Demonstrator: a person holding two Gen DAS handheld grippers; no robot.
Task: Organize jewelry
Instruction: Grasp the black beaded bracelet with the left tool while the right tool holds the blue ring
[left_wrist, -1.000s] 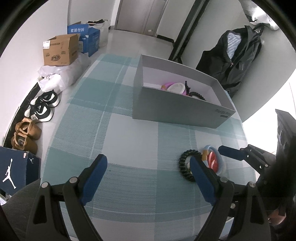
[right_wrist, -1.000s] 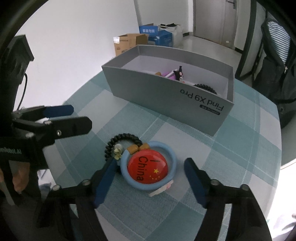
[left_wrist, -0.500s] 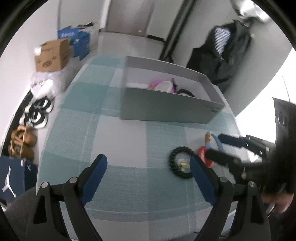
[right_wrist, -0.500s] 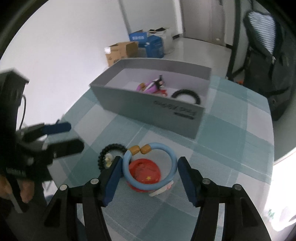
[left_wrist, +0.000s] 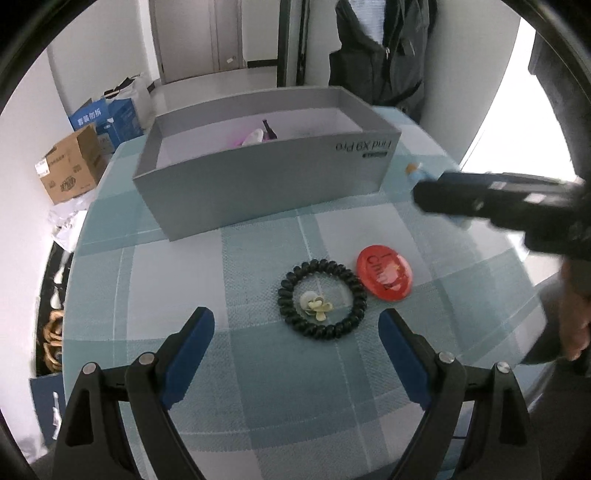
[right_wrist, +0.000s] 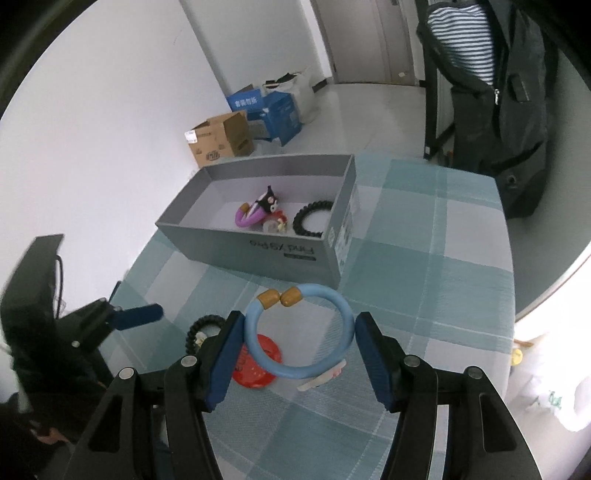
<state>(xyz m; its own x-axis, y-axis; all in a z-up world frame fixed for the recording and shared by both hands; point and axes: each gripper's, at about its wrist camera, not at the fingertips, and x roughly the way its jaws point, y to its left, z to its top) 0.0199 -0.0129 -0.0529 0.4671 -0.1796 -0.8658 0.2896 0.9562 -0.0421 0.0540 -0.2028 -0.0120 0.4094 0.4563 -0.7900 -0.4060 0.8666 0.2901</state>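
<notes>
Here the blue bracelet (right_wrist: 299, 332) was clamped between the pads of the right gripper (right_wrist: 297, 360), whose jaws had just been closing, and was held lifted above the checked tablecloth (right_wrist: 424, 288) in front of the grey box (right_wrist: 258, 243). The left gripper (left_wrist: 295, 350) was held wide apart with nothing between its pads. The black coil hair tie (left_wrist: 322, 299) and the red badge (left_wrist: 385, 273) were left side by side near the cloth's middle.

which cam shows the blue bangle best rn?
Right wrist. The blue bangle sits whole between the right gripper fingers, gripped and lifted off the red badge, brown beads on top. Left wrist shows only a blue sliver with one bead behind that gripper, near the box corner.
</notes>
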